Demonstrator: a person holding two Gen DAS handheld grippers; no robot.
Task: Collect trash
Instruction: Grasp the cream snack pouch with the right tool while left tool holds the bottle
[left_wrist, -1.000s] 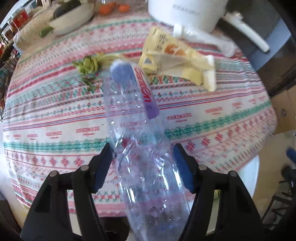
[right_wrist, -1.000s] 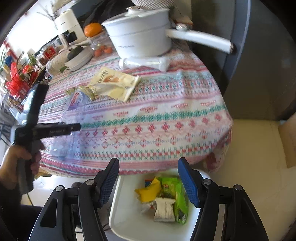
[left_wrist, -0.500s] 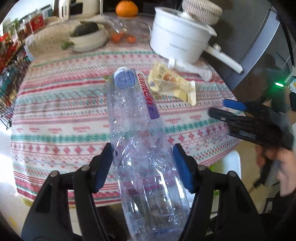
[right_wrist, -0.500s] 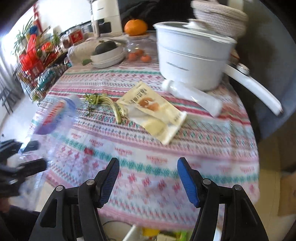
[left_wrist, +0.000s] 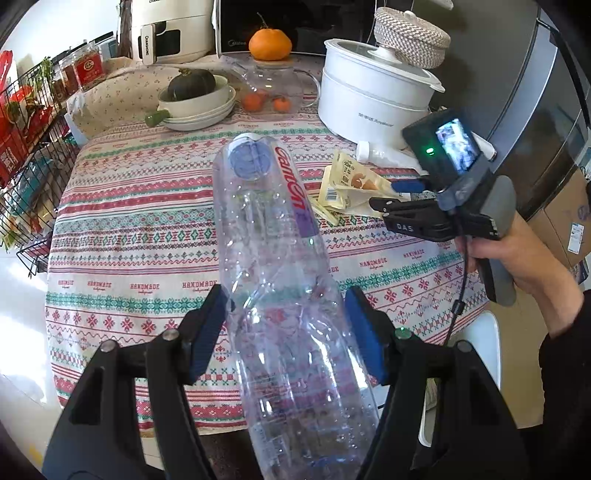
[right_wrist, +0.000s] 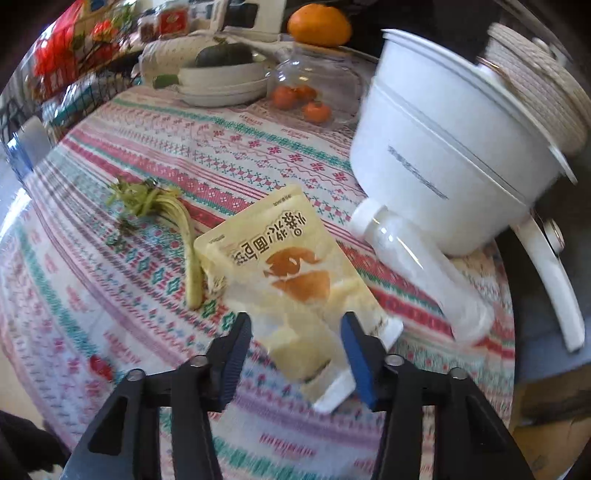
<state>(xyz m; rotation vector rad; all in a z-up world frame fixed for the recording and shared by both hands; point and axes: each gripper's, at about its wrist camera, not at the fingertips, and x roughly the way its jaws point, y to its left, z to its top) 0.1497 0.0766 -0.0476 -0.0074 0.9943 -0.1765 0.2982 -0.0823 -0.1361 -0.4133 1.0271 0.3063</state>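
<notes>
The left gripper is clamping a clear plastic bottle above the table's patterned cloth, the bottle's lower end running out of the frame. The right gripper is closing its jaws around the near end of a yellow snack wrapper lying on the cloth; blur is hiding whether the pads are touching it. A green stalk is lying just left of the wrapper.

Clear plastic bottle between left gripper fingers, above patterned tablecloth.
</notes>
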